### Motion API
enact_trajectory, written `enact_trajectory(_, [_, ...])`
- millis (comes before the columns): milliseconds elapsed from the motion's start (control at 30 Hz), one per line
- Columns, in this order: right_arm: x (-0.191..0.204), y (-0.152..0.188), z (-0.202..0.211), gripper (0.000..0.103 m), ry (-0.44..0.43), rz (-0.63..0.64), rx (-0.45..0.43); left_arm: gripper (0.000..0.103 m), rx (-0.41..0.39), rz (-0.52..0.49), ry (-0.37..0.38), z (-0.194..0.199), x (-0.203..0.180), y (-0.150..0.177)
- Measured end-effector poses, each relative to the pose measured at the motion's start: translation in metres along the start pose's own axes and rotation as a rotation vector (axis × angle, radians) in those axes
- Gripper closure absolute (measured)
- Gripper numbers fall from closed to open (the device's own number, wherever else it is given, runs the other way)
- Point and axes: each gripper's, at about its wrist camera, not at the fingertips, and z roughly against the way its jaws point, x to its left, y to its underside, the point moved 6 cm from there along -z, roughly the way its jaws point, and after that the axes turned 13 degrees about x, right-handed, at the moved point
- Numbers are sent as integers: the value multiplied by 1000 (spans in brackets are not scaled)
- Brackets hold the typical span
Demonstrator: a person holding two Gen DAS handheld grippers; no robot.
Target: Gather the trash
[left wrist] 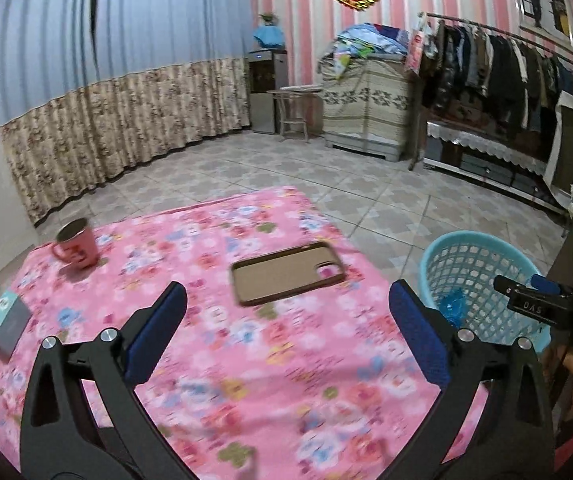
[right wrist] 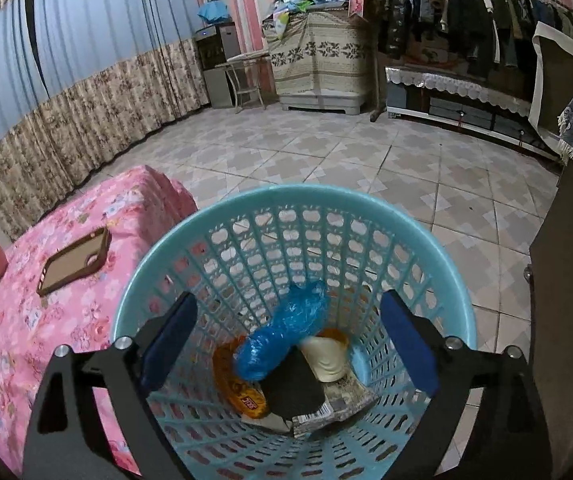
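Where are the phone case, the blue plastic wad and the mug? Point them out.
phone case (left wrist: 286,274), left wrist view, inner face.
blue plastic wad (right wrist: 282,338), right wrist view, its middle.
mug (left wrist: 80,246), left wrist view, outer wall.

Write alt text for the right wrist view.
The open right gripper hovers over a light blue basket holding a crumpled blue plastic bag and other trash. To its left, a phone case lies on a pink floral tablecloth.

Crumpled blue plastic wrapper (right wrist: 284,336) atop other trash inside upright light-blue lattice basket (right wrist: 206,216) beside table.
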Motion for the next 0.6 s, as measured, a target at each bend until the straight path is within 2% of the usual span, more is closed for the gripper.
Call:
enact_trajectory(233, [33, 16, 29, 7, -18, 44, -34, 5, -28, 79, -45, 34, 52, 30])
enact_trajectory(600, [125, 54, 108, 7, -131, 166, -160, 5, -42, 179, -134, 78, 124, 80])
